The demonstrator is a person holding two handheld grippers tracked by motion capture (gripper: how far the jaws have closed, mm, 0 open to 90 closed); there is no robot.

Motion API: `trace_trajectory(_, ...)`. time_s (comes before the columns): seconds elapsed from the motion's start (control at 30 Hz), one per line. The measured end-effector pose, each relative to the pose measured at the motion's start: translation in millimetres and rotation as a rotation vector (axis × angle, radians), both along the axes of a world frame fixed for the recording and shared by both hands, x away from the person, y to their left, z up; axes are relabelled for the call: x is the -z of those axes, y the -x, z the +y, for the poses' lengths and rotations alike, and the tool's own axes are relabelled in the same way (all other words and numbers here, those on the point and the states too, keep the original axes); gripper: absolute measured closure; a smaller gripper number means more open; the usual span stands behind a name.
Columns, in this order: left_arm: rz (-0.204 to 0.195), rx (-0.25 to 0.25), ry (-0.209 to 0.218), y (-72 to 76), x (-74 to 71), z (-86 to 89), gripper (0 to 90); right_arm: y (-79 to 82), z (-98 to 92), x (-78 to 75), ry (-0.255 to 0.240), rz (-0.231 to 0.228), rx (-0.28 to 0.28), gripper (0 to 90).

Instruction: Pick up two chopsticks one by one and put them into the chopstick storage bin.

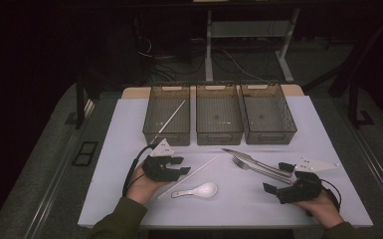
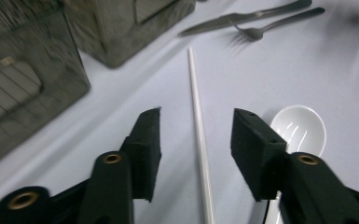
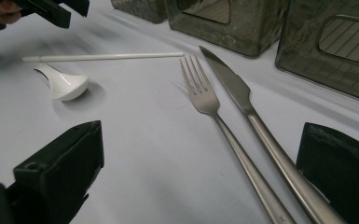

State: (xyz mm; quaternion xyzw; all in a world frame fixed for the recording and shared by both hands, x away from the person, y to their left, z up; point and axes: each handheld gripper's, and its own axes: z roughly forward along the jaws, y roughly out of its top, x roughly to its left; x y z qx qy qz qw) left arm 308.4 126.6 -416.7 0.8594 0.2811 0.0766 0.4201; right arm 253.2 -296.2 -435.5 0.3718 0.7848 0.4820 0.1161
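White table (image 1: 129,199) carries spoon (image 1: 201,189) beside chopstick (image 1: 194,174), fork (image 1: 258,169) further off.

Three dark see-through bins (image 1: 219,119) stand in a row, upper middle of the high view; the left one holds a white stick (image 1: 171,118). On the white worktop (image 1: 129,129): knife (image 1: 256,161) and fork (image 1: 258,169) side by side, centre right. White spoon (image 1: 199,190) at lower centre.
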Motion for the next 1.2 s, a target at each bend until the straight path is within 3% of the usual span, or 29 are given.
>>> trace_trajectory(0.2,0.043,0.016,-0.017,-1.4,10.2,-5.8,65.9,0.4,-0.4,-0.2,-0.002,0.003,0.001,0.8)
trace_trajectory(0.43,0.088,0.035,-0.077,-2.6,23.3,-14.5,71.8,0.4,-0.3,-0.1,0.0,0.003,0.001,0.8)
trace_trajectory(0.67,0.089,0.034,-0.11,-1.8,27.2,-17.8,74.7,0.4,-0.5,-0.2,0.0,0.004,0.002,0.8)
trace_trajectory(0.97,0.039,0.034,-0.153,1.4,27.4,-21.1,82.9,0.6,-0.4,-0.2,-0.001,0.002,0.006,0.8)
trace_trajectory(1.2,0.048,0.027,-0.164,1.2,26.3,-22.4,84.1,0.5,-0.4,-0.2,0.001,0.003,0.002,0.8)
